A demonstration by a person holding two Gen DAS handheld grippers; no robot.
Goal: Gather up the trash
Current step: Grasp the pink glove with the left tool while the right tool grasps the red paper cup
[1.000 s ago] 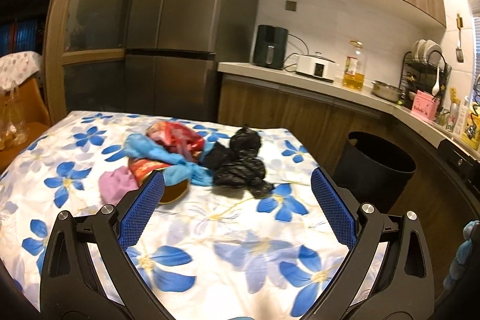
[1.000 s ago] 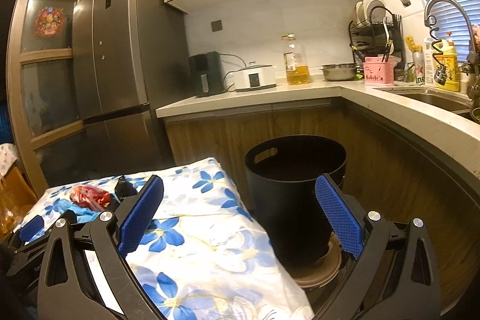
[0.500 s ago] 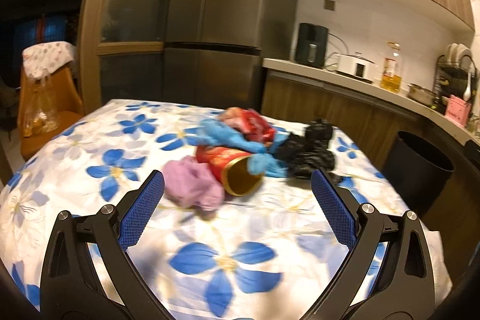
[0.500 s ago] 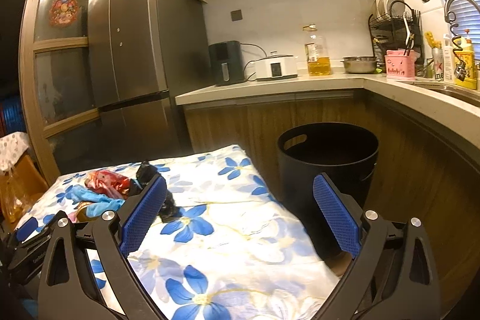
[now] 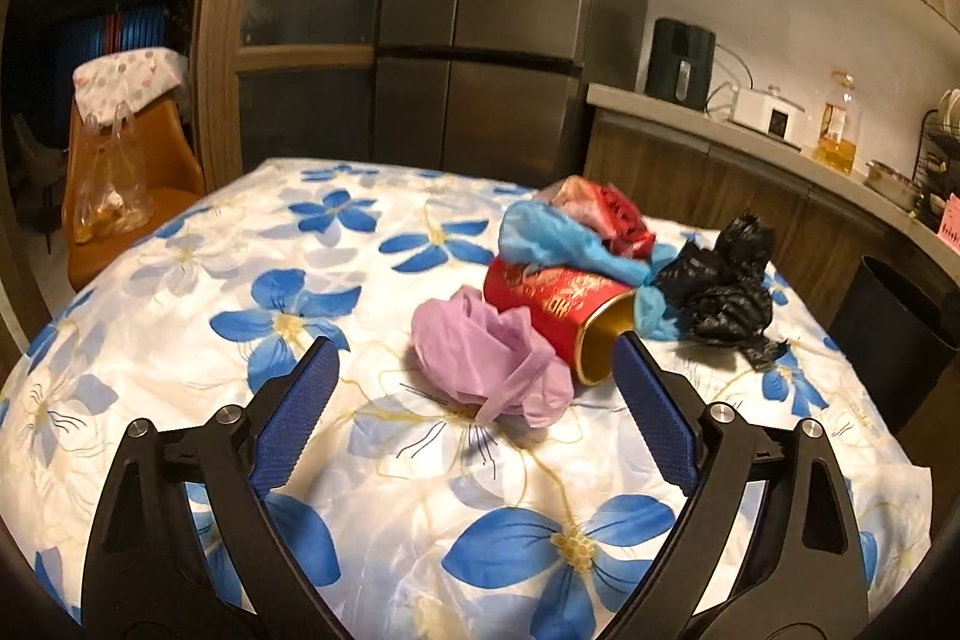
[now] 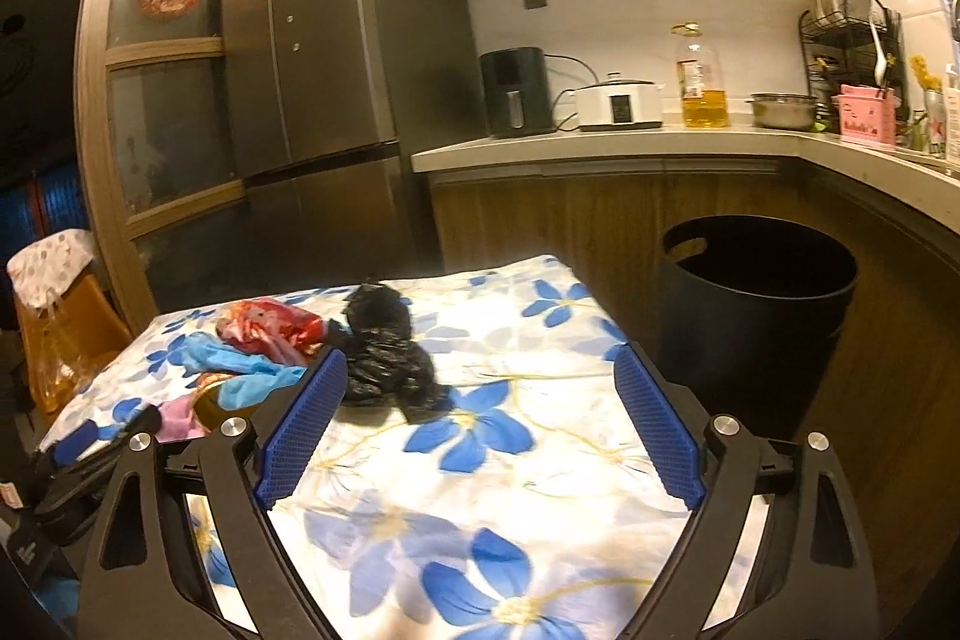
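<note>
Both claws gape, jaws just closing slightly on nothing: left gripper [image 5: 474,346] faces the crumpled pink plastic bag [image 5: 492,361] on the blue-flowered tablecloth [image 5: 300,280]; right gripper [image 6: 480,358] nears the crumpled black plastic bag [image 6: 384,346]

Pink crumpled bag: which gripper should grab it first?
Left. The left gripper has just been closing slightly, still open, with the pink crumpled bag straight ahead; the right gripper faces the black bag.

Left hand-held gripper [image 5: 471,358] and right hand-held gripper [image 6: 480,370] (both empty) gape wide, jaws just narrowing.
</note>
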